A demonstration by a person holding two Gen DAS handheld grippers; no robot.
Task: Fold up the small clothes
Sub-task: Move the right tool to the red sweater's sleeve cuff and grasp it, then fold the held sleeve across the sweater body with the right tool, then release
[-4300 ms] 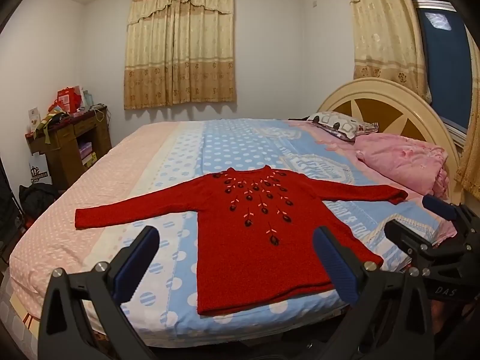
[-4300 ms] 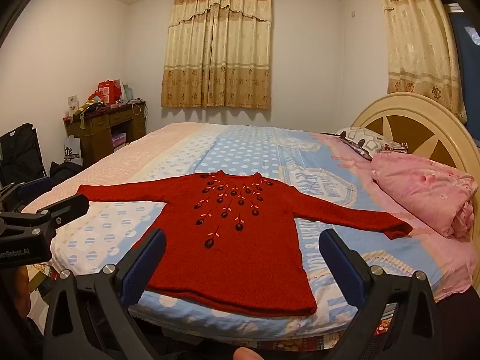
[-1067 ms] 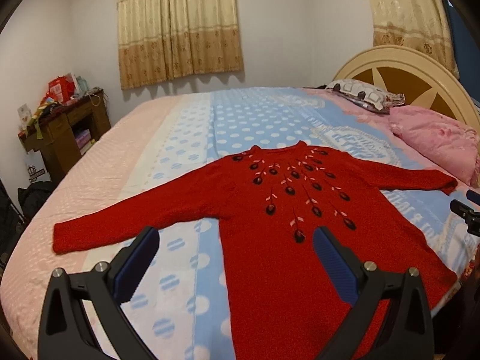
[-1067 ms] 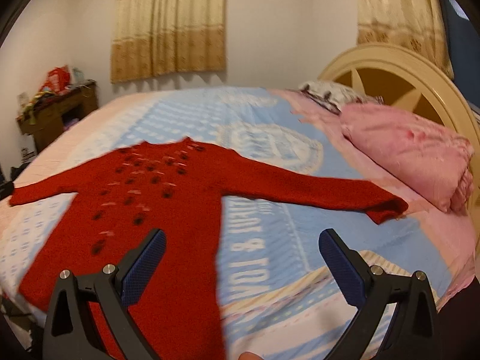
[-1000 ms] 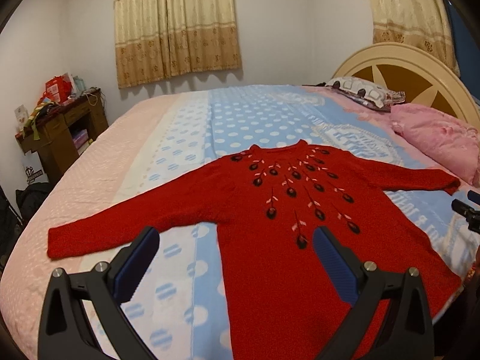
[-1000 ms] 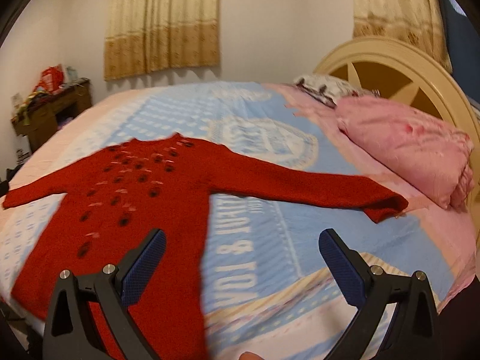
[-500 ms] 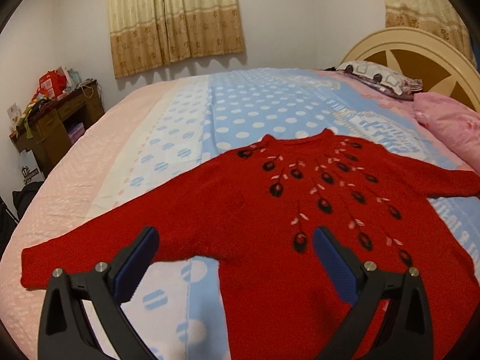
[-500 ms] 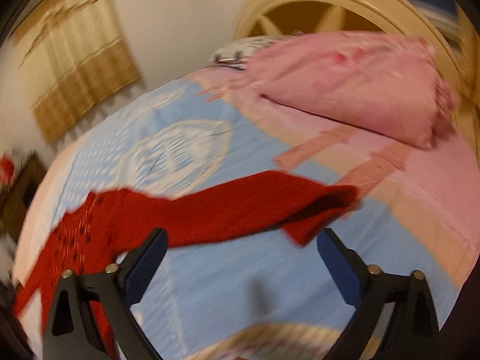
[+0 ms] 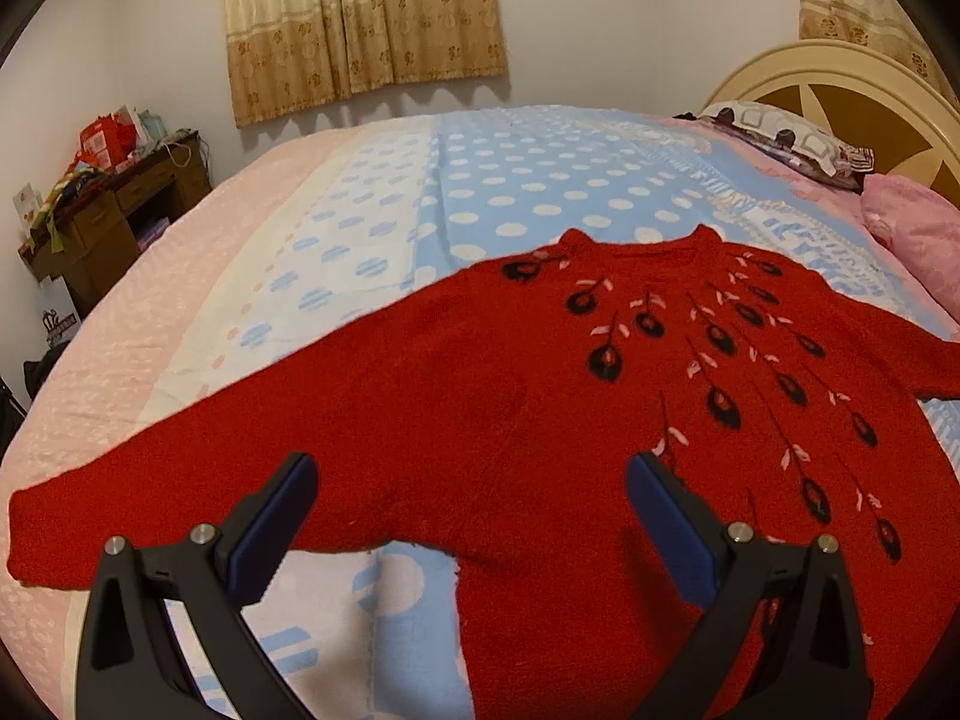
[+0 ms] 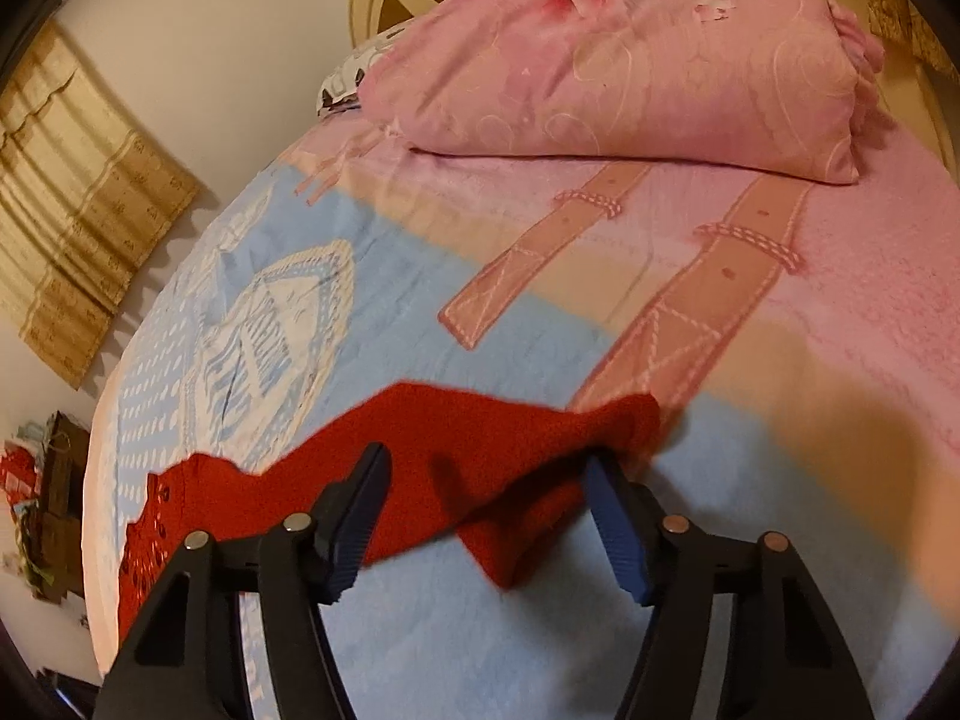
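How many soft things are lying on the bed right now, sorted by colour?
Red: 1, the sweater, spread flat.
Pink: 1, the folded quilt by the headboard.
Patterned white and dark: 1, the pillow behind the quilt.
Total: 3.

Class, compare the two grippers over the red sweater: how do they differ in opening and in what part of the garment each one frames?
The left gripper stands wide open; the right gripper is narrower, its jaws closing. The left gripper frames the sweater where sleeve meets body; the right gripper straddles the sleeve cuff, cloth between its pads but not yet pinched. Both have blue-padded black fingers and point down at the bed.
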